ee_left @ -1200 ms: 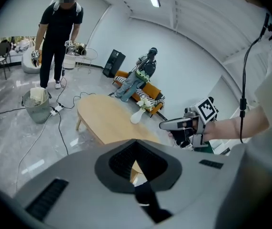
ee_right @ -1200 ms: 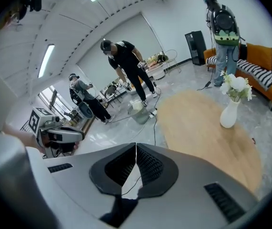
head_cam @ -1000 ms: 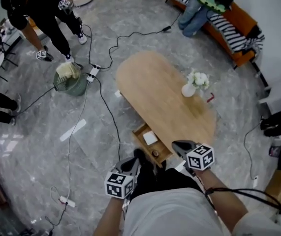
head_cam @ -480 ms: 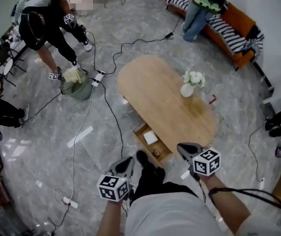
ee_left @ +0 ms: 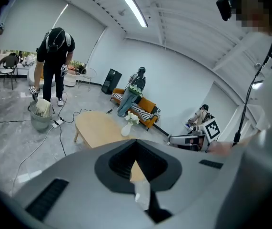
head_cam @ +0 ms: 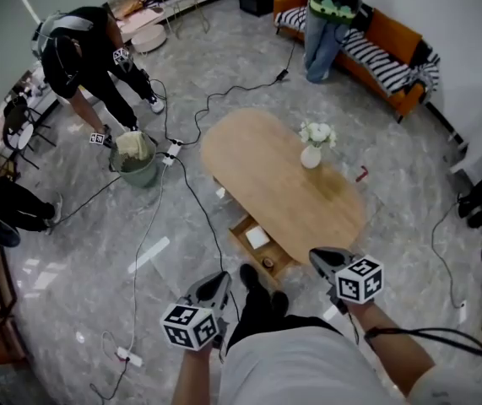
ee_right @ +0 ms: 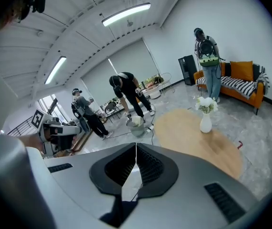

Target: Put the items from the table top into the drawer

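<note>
The oval wooden table (head_cam: 274, 180) bears only a white vase of white flowers (head_cam: 311, 153). Under its near edge the drawer (head_cam: 248, 251) stands pulled out, with a flat white item (head_cam: 257, 237) and a small dark item (head_cam: 268, 262) inside. My left gripper (head_cam: 218, 282) hangs shut and empty over the floor, left of the drawer. My right gripper (head_cam: 322, 258) is shut and empty beside the table's near end. In the left gripper view the left gripper (ee_left: 136, 144) points toward the table (ee_left: 95, 127). In the right gripper view the right gripper (ee_right: 136, 148) does too, with the vase (ee_right: 206, 122) beyond.
Black cables (head_cam: 192, 194) and a power strip (head_cam: 172, 152) lie on the marble floor left of the table. A person (head_cam: 84, 53) bends over a green bin (head_cam: 138, 172). Another stands by the orange sofa (head_cam: 381, 51). A small red thing (head_cam: 361, 174) lies right of the table.
Both grippers have lifted and drawn back from the drawer toward my body. The table now looks smaller and farther off. The person by the bin has shifted.
</note>
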### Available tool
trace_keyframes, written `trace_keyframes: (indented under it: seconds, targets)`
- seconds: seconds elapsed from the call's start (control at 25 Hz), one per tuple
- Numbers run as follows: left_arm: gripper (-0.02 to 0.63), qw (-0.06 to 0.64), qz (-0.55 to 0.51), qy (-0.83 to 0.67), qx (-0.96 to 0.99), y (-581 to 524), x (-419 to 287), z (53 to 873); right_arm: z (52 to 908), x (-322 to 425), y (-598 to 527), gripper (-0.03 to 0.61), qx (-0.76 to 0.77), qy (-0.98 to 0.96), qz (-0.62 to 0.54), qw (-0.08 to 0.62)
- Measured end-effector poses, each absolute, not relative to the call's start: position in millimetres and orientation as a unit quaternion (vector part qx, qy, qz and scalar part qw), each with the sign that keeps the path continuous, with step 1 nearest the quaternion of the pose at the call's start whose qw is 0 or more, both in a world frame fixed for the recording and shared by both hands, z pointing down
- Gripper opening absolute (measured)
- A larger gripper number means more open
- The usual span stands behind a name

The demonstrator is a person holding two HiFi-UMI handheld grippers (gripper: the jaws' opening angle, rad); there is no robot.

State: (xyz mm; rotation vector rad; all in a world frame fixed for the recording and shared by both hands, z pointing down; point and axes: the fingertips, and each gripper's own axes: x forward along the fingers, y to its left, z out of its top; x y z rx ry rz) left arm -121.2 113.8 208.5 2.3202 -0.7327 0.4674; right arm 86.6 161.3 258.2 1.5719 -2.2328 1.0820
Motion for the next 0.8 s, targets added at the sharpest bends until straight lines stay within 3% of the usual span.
trace_keyframes:
  seconds: [0.8]
  targets:
    - [0.002,0.28,0.209,-0.245,0.904,168.8,-168.6,183.4,197.8,63.9,212.8,0.033,0.592,-0.743,0.308,0.056]
